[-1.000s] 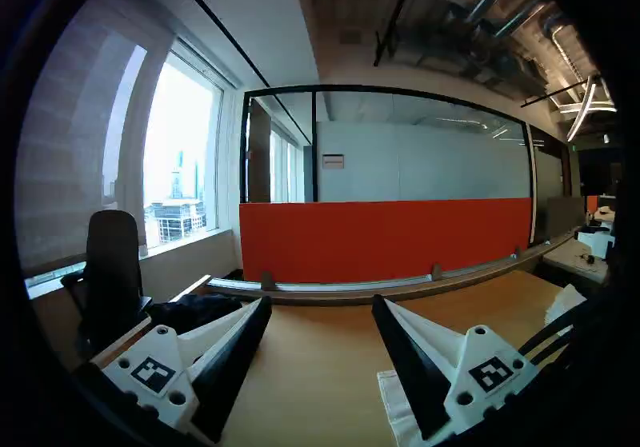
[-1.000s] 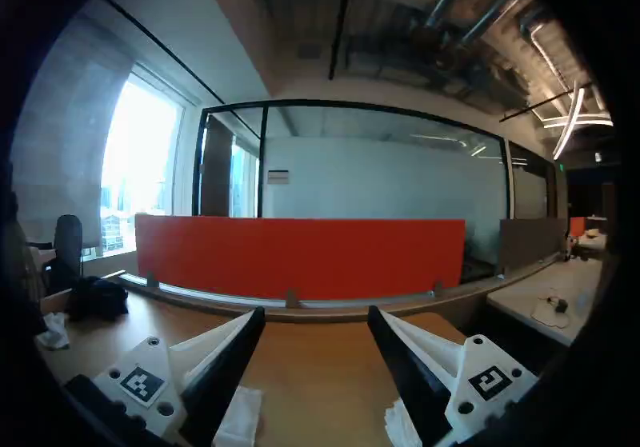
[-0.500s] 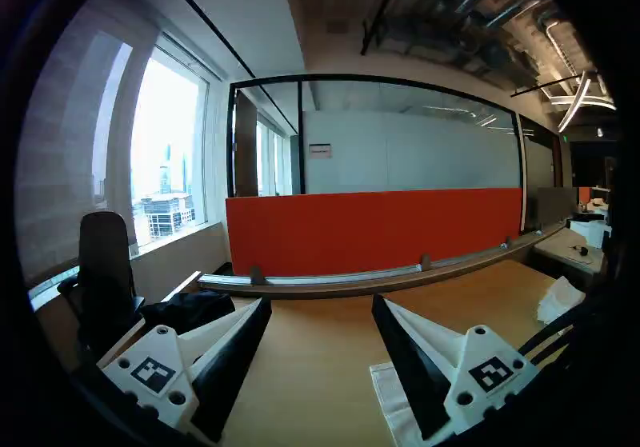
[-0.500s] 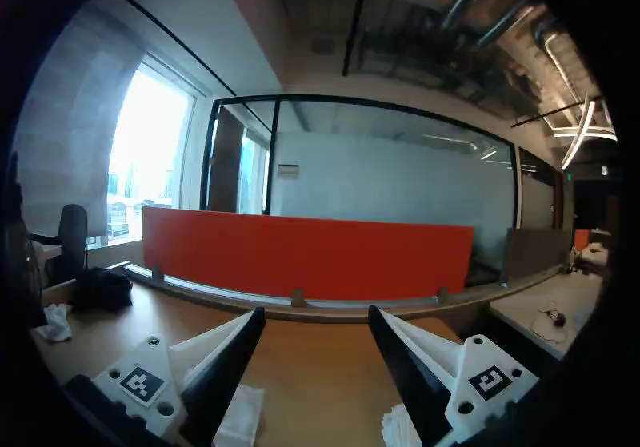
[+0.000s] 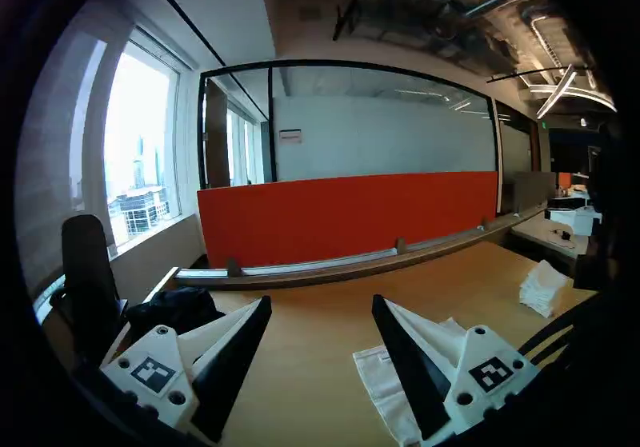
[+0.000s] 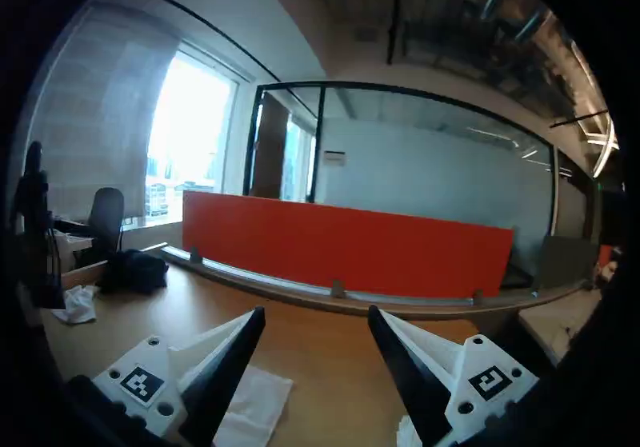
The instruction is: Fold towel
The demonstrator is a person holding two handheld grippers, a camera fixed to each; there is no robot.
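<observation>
Hiding part of the towel [image 5: 374, 371], the left claw [image 5: 320, 298] gapes

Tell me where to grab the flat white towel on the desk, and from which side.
Probably a far corner: the towel lies flat on the wooden desk, so only its thin edge offers a pinch. Come down from above with the open left gripper, sliding one finger under that corner.

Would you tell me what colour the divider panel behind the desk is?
Orange-red divider panel, best in left gripper view.
</observation>
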